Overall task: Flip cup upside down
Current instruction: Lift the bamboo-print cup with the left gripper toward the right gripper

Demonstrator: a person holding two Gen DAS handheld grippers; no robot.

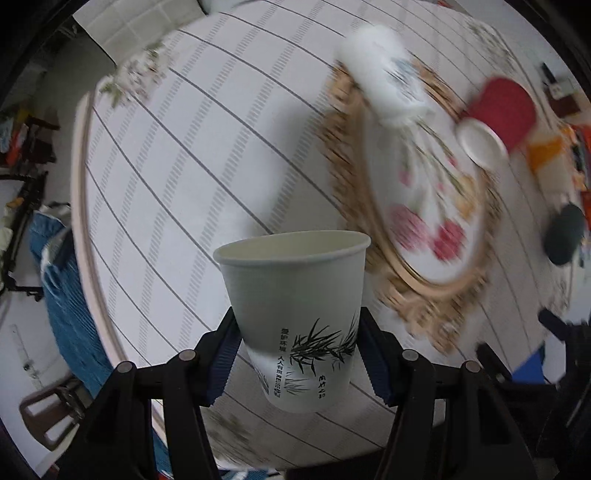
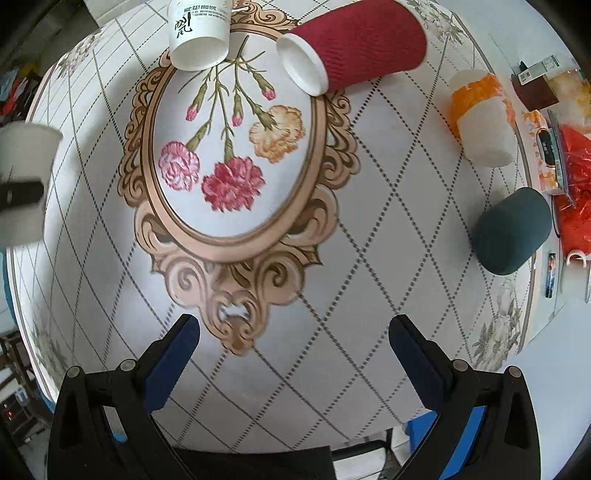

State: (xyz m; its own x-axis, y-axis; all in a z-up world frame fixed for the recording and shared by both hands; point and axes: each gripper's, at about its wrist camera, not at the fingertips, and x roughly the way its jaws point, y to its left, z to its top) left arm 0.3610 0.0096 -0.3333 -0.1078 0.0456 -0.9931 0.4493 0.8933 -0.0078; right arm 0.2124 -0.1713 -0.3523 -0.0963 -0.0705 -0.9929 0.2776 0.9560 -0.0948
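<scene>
My left gripper [image 1: 295, 358] is shut on a white paper cup [image 1: 295, 295] with a black bamboo print. It holds the cup by the lower body, above the table, mouth toward the top of the view and slightly tilted. The same cup shows blurred at the left edge of the right wrist view [image 2: 26, 184]. My right gripper [image 2: 293, 354] is open and empty above the near part of the round table [image 2: 369, 240].
On the table lie a white printed cup [image 2: 197, 33] and a red ribbed cup [image 2: 354, 44] on their sides. An orange-and-white cup [image 2: 480, 118] and a dark green cup [image 2: 511, 230] stand upside down at the right. Clutter sits beyond the right table edge.
</scene>
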